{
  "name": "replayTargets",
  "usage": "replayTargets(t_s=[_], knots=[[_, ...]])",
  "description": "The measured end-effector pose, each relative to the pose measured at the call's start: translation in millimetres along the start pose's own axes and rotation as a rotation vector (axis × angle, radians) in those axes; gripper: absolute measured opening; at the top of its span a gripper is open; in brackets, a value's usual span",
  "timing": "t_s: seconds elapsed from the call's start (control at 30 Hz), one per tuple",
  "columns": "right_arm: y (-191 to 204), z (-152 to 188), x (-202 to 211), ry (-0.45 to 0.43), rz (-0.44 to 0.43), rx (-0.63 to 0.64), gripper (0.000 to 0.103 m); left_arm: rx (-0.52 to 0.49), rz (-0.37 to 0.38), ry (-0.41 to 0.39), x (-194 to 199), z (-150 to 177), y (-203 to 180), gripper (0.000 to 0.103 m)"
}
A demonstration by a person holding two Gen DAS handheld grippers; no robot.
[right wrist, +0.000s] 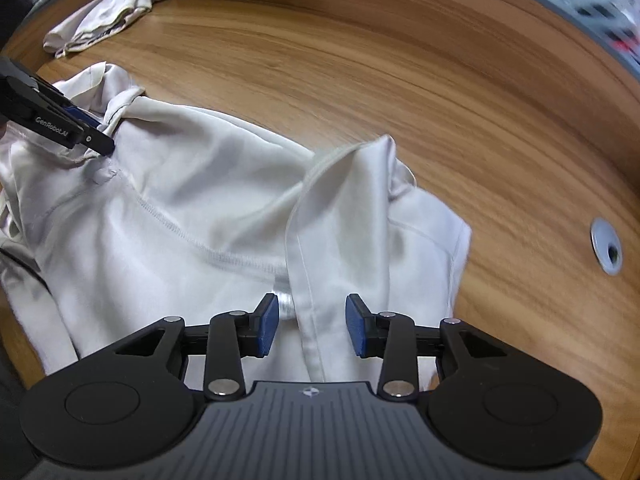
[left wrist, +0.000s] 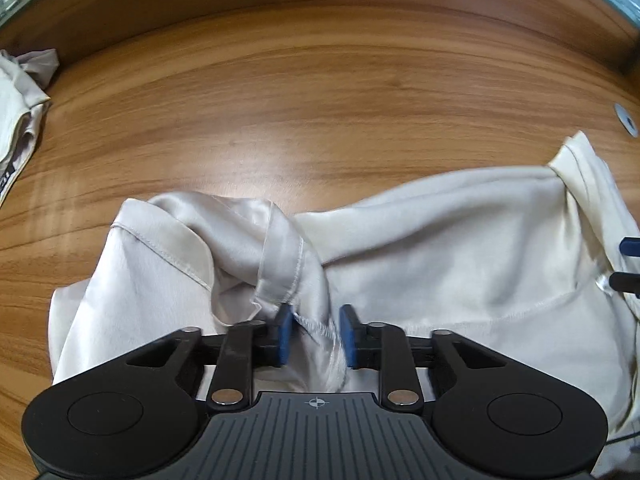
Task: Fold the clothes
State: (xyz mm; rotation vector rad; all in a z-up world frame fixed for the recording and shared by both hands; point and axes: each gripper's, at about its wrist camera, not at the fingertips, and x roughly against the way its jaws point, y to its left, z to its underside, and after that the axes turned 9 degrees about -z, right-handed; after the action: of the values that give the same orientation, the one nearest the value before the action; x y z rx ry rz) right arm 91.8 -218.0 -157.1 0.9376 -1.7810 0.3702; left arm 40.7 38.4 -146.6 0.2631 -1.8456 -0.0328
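I see the garment (right wrist: 192, 216) spread on the table (right wrist: 400, 80); a second garment (right wrist: 108, 12) lies behind-left, a grommet (right wrist: 606, 250) right.

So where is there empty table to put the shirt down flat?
The widest bare wood lies beyond the cream garment, up to the table's far edge, between the second crumpled garment at far left and the cable grommet on the right. Near both tools, left and right, cloth covers everything.
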Motion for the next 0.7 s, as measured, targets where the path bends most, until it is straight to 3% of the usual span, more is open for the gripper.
replayTargets(t_s=[0.03,0.07,0.1,0.23,0.5,0.63,0.7], knots=[[-0.3,-2.5,-2.6,0.001,0.007,0.013,0.036,0.009,0.005,-0.005,1.7,-0.8,1.8,0.006],[-2.7,-4.3,-3.5,0.0,0.013,0.011,0.014,0.026,0.012,-0.021,6.2,-1.2,4.4,0.005],[-6.4,-5.7,-3.5,0.0,0.017,0.001,0.0,0.043,0.018,-0.038,11.1,-1.6,6.9,0.005],[-31.5,-9.6,27.1,-0.088,0.002,-0.104,0.0,0.113,0.025,-0.145,48.3,-5.1,21.9,0.004],[-108.2,13.4,149.2,-0.409,-0.093,-0.497,0.0,0.245,0.105,-0.324,122.4,-25.7,43.4,0.004],[-124.1,49.2,207.3,-0.595,-0.227,-0.696,0.0,0.288,0.153,-0.389,157.2,-22.6,53.8,0.004],[-114.7,66.1,227.7,-0.647,-0.277,-0.737,0.001,0.31,0.17,-0.417,173.9,-18.1,61.4,0.004]])
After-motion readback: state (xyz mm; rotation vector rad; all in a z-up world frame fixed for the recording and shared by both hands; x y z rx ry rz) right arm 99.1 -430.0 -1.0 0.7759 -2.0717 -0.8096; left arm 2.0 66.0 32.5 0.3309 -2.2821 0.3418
